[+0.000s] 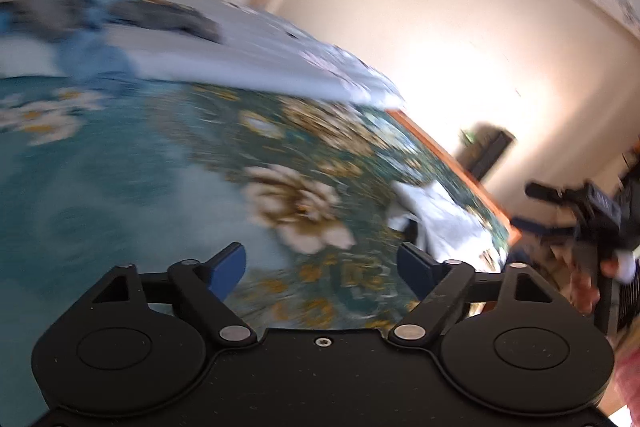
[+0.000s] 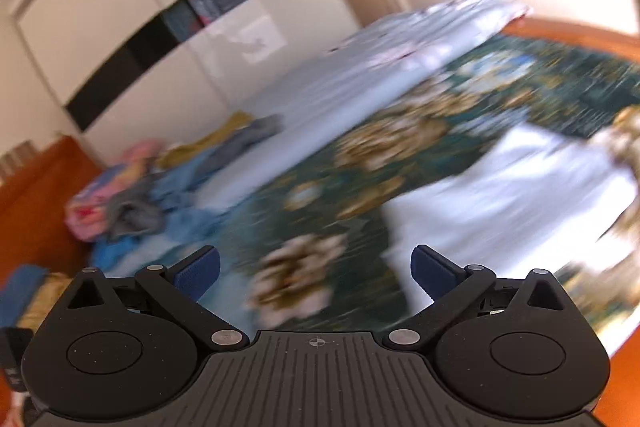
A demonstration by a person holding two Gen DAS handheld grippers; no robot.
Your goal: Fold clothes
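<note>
A white garment (image 2: 504, 187) lies spread on the teal floral bedspread (image 2: 360, 227), ahead and right of my right gripper (image 2: 316, 269), which is open and empty above the bed. In the left wrist view the white garment (image 1: 444, 215) lies near the bed's right edge, ahead and right of my left gripper (image 1: 322, 267), also open and empty. A pile of unfolded clothes (image 2: 132, 195), pink, grey, blue and mustard, sits at the bed's far left; it also shows in the left wrist view (image 1: 60, 7). Both views are motion-blurred.
A pale blue quilt (image 2: 360, 67) lies along the far side of the bed. The orange wooden bed frame (image 1: 456, 163) edges the bedspread. A white wardrobe (image 2: 120, 7) stands behind. Dark equipment on a stand (image 1: 592, 211) is beside the bed at right.
</note>
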